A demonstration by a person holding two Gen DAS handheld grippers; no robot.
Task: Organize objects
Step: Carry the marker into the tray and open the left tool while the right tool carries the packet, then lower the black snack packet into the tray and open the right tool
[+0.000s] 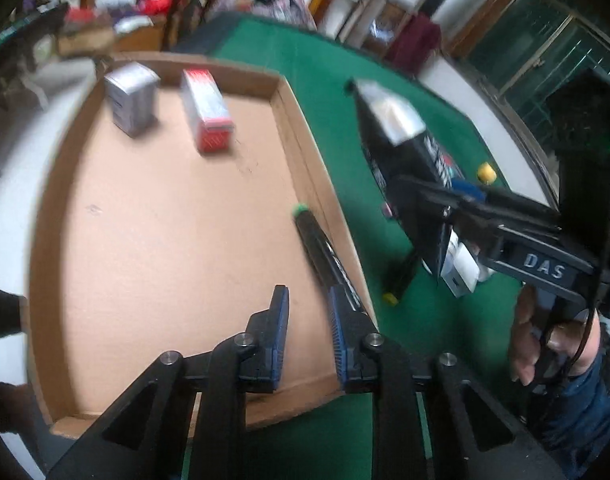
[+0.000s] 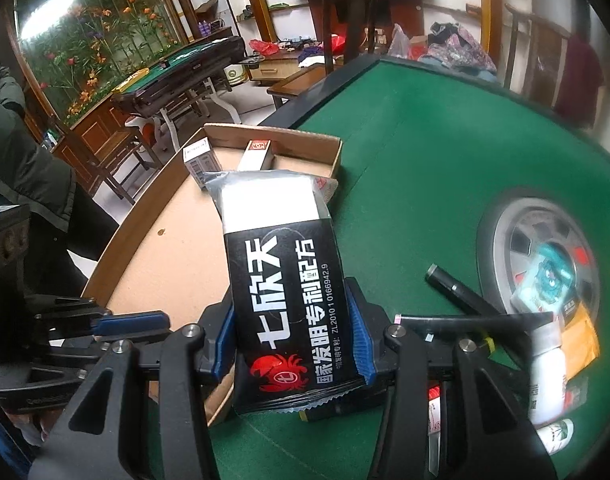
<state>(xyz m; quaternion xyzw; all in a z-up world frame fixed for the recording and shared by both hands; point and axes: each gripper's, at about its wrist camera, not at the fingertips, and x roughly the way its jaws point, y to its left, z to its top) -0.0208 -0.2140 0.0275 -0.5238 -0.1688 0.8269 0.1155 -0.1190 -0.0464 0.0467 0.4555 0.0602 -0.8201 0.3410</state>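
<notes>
A shallow brown cardboard tray [image 1: 177, 240] lies on the green felt table [image 1: 345, 92], and two small boxes stand at its far end: a grey-and-white carton [image 1: 132, 98] on the left and, just beside it but apart, a red-and-white carton [image 1: 207, 114] whose long axis runs from far to near. To their right, inside the tray and along its right wall, lies one black marker pen with a green cap [image 1: 325, 256], its long axis slanting from the far left to the near right, the green cap pointing away from the camera. The left gripper [image 1: 307, 332] hovers over the near right part of the tray with its blue-padded fingers [image 1: 279, 320] slightly parted and nothing clenched between them; the pen lies against the outer side of the right finger, not in the gap, though blur hides whether they touch. Further right, the right gripper [image 2: 291, 332] grasps one black foil packet with white Chinese lettering and a red crab logo [image 2: 285, 292], its pads pressing on both long edges near the bottom end; the packet's long axis runs along the fingers, its silver-white top pointing away towards the tray's far right corner, and it hangs above the tray's right wall. On the felt to the right lie a second black pen [image 2: 461, 292], a white bottle [image 2: 549, 376], and several small packets, blurred, over a round silver hub [image 2: 501, 240] set into the table.
</notes>
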